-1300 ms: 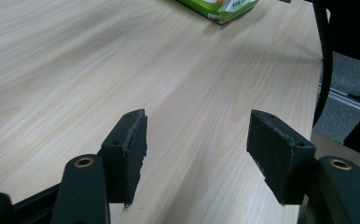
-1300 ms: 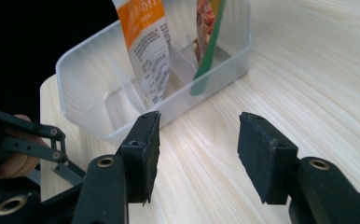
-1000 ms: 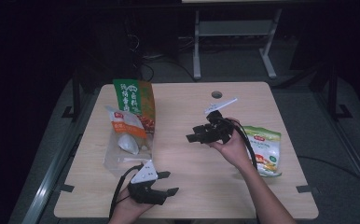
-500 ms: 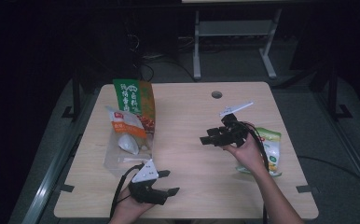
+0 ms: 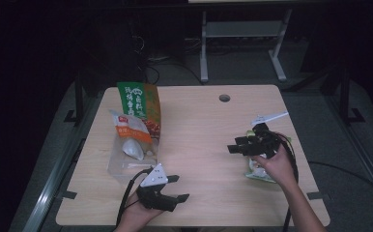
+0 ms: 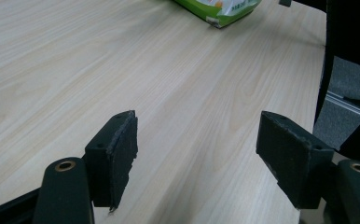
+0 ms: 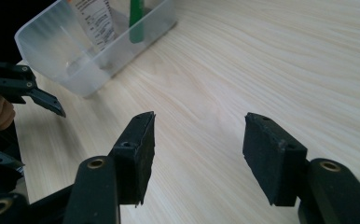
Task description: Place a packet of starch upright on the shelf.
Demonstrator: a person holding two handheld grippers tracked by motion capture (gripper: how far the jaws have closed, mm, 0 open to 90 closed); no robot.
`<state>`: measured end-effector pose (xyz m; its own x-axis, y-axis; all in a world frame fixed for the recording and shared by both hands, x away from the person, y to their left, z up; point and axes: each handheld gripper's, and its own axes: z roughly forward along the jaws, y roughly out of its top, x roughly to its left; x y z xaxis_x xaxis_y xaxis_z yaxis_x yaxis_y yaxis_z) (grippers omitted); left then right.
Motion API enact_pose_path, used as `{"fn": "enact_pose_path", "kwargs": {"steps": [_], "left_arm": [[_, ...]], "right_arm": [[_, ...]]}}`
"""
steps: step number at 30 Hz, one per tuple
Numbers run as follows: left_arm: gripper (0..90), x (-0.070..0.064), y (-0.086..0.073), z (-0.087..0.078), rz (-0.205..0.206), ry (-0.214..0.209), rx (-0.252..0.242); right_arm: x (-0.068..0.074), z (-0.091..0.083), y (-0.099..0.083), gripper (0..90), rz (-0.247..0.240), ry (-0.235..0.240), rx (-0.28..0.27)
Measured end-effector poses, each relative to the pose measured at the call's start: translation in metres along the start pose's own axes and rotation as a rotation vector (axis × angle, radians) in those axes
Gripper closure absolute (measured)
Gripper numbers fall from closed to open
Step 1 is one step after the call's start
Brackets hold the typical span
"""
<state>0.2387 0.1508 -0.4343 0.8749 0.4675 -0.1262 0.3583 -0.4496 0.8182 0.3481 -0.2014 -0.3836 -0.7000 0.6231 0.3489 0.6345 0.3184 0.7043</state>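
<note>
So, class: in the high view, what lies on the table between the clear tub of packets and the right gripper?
Nothing: between the clear tub and the right gripper the high view shows bare table.

A clear plastic bin (image 5: 129,162) is sitting on the wooden table (image 5: 199,135), holding upright snack packets (image 5: 138,108); a green pouch (image 5: 258,170) is lying well apart from the bin, toward the table's opposite edge.

Bin (image 5: 131,162) with packets table's (image 5: 199,125) left; pouch (image 5: 258,171) right.
</note>
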Motion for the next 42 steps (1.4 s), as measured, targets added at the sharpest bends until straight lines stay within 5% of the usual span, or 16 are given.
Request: {"fn": "enact_pose_path", "kwargs": {"steps": [17,31,38,42], "left_arm": [[28.1,-0.008,0.046,0.038,0.039,-0.055,0.008],[28.0,-0.016,0.079,0.084,0.062,-0.091,0.006],[27.9,-0.015,0.087,0.101,0.05,-0.107,0.026],[27.8,-0.015,0.088,0.106,0.053,-0.109,0.037]], "right_arm": [[-0.034,-0.052,-0.04,41.9,0.074,-0.131,0.006],[-0.091,-0.08,-0.088,41.8,0.238,-0.305,0.057],[-0.106,-0.076,-0.102,42.5,0.293,-0.322,0.08],[-0.112,-0.075,-0.109,49.4,0.34,-0.275,0.051]]}}
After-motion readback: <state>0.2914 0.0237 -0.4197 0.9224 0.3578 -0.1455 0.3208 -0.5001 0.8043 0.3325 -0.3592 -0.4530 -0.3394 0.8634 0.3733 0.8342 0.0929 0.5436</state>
